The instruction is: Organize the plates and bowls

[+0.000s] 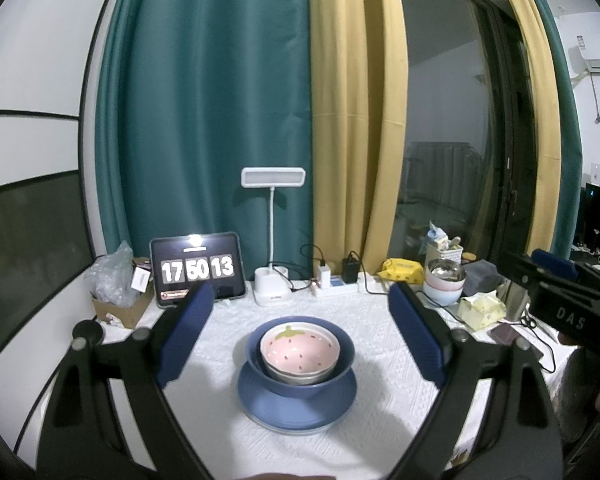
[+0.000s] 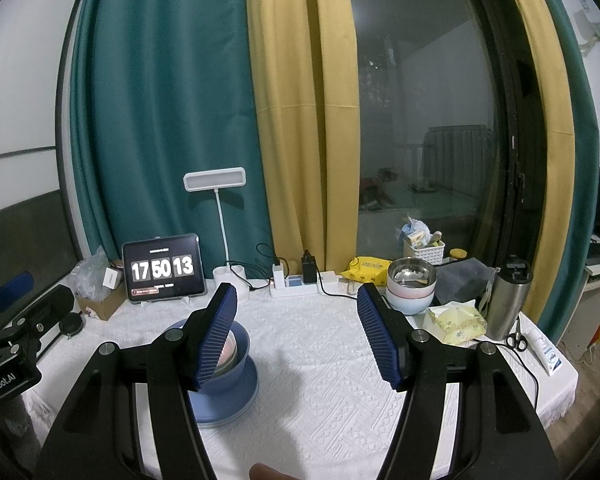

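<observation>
hovering claws, dishes stacked on the counter

hovering just above the white-clothed counter (image 1: 380,400), the left claw (image 1: 300,316) stands wide, nothing between its blue ribbed pads. straight ahead of it, framed in the gap between the fingers but apart from both, sits the stack: a pink strawberry bowl (image 1: 300,346) nested in a pale bowl, that inside a dark blue bowl (image 1: 300,376), all resting on a blue plate (image 1: 296,404) with another plate's edge showing underneath.

the right claw (image 2: 298,332) is parted too, somewhat narrower, and empty; bare cloth lies ahead of it. from its view the same stack (image 2: 228,376) sits to the left, partly hidden behind the left finger, not touching it as far as can be told. each claw shows at the edge of the other's view.

further out, beyond the right claw's right finger, a second stack of bowls (image 2: 411,284) stands near the back of the counter, a metal one on top of pink and pale blue ones. just right of it lie a yellow tissue pack (image 2: 456,320), a steel flask (image 2: 508,300), scissors and a white tube. behind the left claw's left finger a tablet (image 1: 198,270) leans upright showing 17 50 13, with a white desk lamp (image 1: 273,236) and a power strip (image 1: 336,284) beside it, a cardboard box with plastic bags at the far left. teal and yellow curtains and a dark window close off the back.
</observation>
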`<state>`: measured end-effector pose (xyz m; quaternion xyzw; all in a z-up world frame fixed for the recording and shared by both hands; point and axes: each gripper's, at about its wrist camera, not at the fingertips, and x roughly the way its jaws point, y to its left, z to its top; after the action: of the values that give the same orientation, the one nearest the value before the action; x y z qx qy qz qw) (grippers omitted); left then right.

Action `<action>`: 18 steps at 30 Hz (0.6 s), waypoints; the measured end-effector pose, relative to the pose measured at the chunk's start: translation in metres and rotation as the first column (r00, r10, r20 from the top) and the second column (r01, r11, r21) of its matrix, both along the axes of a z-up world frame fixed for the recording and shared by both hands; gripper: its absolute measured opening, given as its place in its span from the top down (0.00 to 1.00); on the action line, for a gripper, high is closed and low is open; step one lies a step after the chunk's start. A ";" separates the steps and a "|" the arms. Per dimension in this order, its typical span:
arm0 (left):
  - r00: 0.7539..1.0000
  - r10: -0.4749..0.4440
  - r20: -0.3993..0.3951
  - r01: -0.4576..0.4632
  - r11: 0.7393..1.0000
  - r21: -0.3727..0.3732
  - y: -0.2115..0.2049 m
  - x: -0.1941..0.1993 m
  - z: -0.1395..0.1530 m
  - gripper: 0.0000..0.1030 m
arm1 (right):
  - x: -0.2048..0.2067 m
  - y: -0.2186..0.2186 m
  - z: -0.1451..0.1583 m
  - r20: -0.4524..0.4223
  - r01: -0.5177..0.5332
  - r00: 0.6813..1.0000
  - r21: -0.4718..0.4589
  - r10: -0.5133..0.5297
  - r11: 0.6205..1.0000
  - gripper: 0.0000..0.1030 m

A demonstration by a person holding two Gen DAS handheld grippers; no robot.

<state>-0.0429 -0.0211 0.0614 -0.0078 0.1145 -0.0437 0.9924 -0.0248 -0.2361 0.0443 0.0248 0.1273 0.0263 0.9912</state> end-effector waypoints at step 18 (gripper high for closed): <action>1.000 0.000 0.000 0.000 1.000 -0.002 0.000 -0.001 0.000 0.12 | 0.001 0.000 0.000 -0.002 -0.001 1.000 -0.001 0.001 1.000 0.36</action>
<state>-0.0434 -0.0216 0.0614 -0.0086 0.1147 -0.0435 0.9924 -0.0242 -0.2365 0.0448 0.0245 0.1282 0.0269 0.9911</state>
